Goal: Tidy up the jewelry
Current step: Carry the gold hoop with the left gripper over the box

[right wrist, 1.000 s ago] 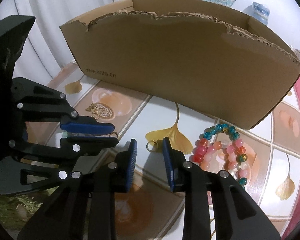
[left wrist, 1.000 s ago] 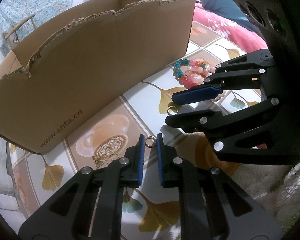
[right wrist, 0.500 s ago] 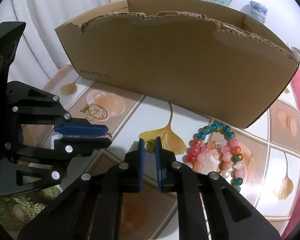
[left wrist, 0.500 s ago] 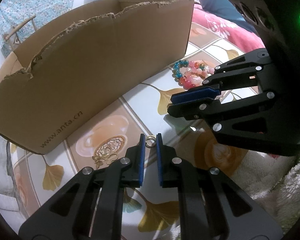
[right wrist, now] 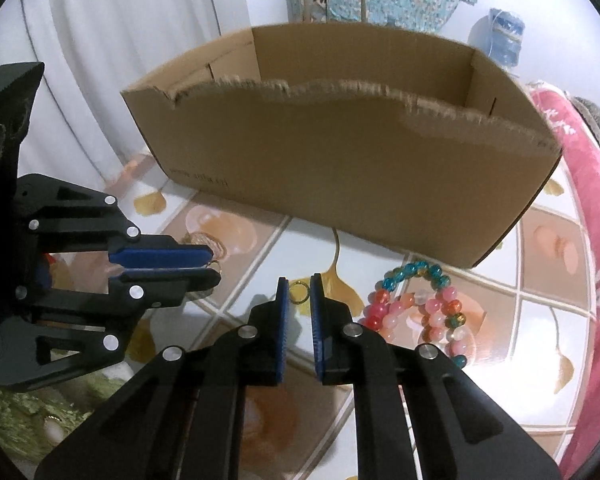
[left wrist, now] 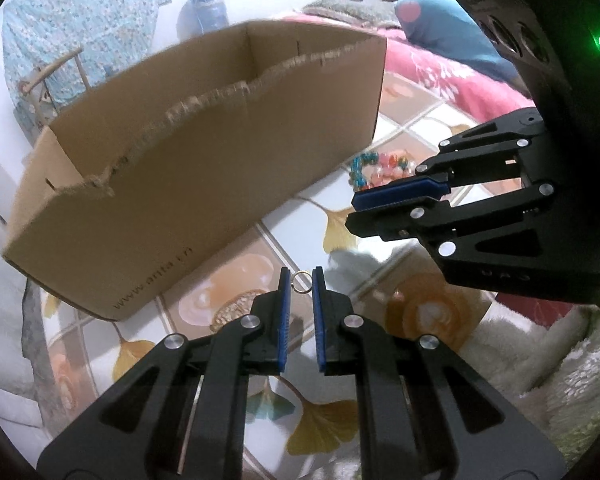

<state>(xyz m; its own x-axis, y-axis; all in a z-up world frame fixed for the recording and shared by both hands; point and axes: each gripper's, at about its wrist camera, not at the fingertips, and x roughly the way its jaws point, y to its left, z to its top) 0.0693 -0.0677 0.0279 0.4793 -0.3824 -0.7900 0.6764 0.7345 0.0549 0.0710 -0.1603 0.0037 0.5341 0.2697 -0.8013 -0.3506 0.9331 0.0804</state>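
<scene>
Your left gripper (left wrist: pixel 301 280) — jaws clamped on a small gold ring (left wrist: pixel 301 282), held in front of the cardboard box (left wrist: pixel 204 184), clear of the desk (left wrist: pixel 300 216). Your right gripper (right wrist: pixel 299 286) — jaws clamped on a second gold ring (right wrist: pixel 299 292), likewise before the box. Beaded bracelets (right wrist: pixel 416 308) lie on the desk just in front of the box's right corner. A gold brooch (left wrist: pixel 236 307) rests near the box's printed front.

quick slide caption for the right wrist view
Right gripper pinches a small gold ring before the cardboard box, beaded bracelets alongside.
</scene>
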